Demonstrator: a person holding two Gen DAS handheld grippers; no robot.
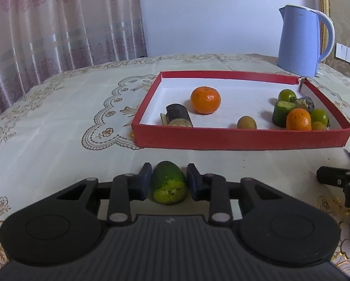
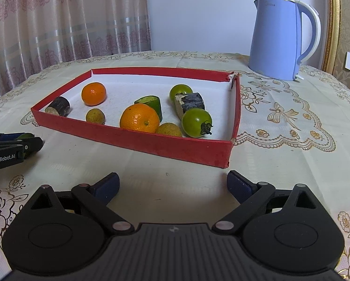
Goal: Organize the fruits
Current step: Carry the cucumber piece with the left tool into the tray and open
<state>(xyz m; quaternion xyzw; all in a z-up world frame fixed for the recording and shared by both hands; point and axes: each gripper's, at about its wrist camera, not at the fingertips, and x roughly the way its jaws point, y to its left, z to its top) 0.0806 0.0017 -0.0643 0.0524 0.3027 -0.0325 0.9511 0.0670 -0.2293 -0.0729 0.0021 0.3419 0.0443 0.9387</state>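
L gripper (image 1: 168, 182) jaws narrow, clamped on green cucumber piece (image 1: 168, 188), red tray (image 1: 240, 138) at 12 o'clock, R gripper (image 2: 172, 185) jaws wide, nothing between.

In the left wrist view the red tray (image 1: 240, 138) has its near wall covering the bottoms of the fruit behind it, and a small yellowish fruit (image 1: 318, 125) shows only its top. The right hand-held gripper (image 1: 343, 182) is cut by the frame edge. The left hand-held gripper (image 2: 13, 148) hides most of the green piece (image 2: 26, 135) it clamps
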